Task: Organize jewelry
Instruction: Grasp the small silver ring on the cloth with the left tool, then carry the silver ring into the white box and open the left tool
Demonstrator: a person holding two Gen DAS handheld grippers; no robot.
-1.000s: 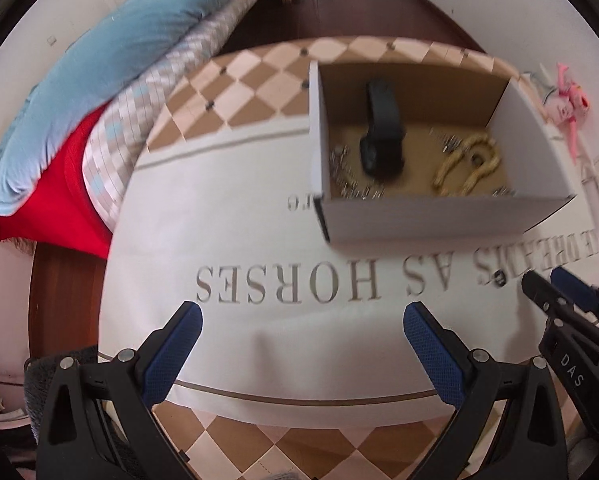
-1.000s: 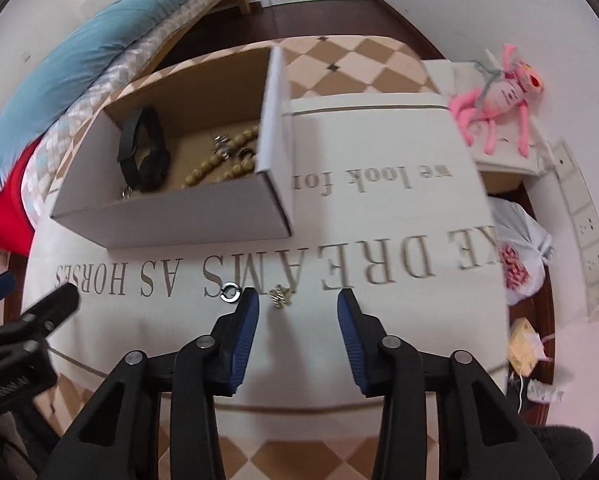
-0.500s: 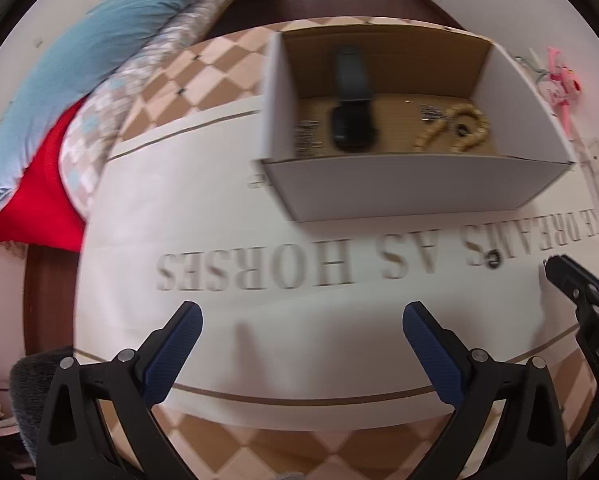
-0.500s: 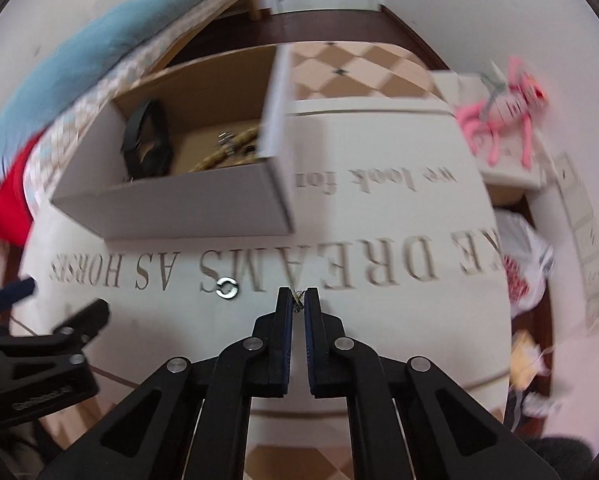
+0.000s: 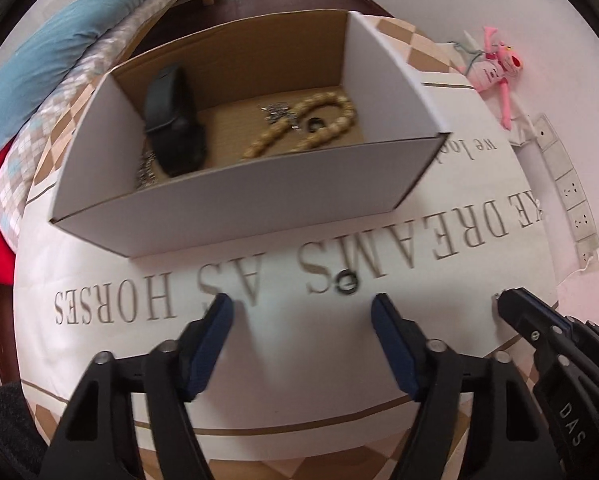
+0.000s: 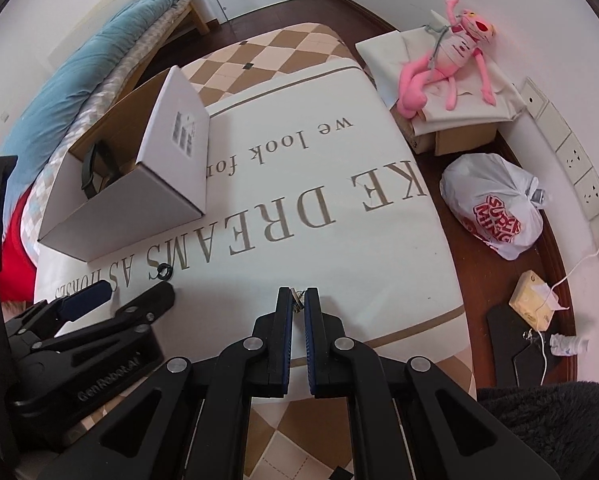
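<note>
A white cardboard box point(image 5: 259, 196) point(image 6: 171, 196) stands on the lettered tablecloth. It holds a black wristband point(image 5: 171, 120), a beaded bracelet point(image 5: 319, 124), a small ring and metal pieces. A dark ring point(image 5: 346, 281) point(image 6: 164, 271) lies on the cloth in front of the box. My left gripper point(image 5: 301, 312) is open and empty, just short of that ring. My right gripper point(image 6: 298, 300) is shut on a small metal earring point(image 6: 298, 305), held above the cloth right of the ring; it also shows in the left wrist view point(image 5: 503, 300).
A pink plush toy point(image 6: 455, 52) lies on a cloth-covered carton at the far right. A white shopping bag point(image 6: 495, 208) and a yellow box point(image 6: 533, 300) sit on the wooden floor by the table's right edge. Folded bedding point(image 5: 39, 60) lies far left.
My right gripper has closed on the small earring and lifted it back from the cloth. My left gripper has moved right toward the dark ring and narrowed somewhat.
</note>
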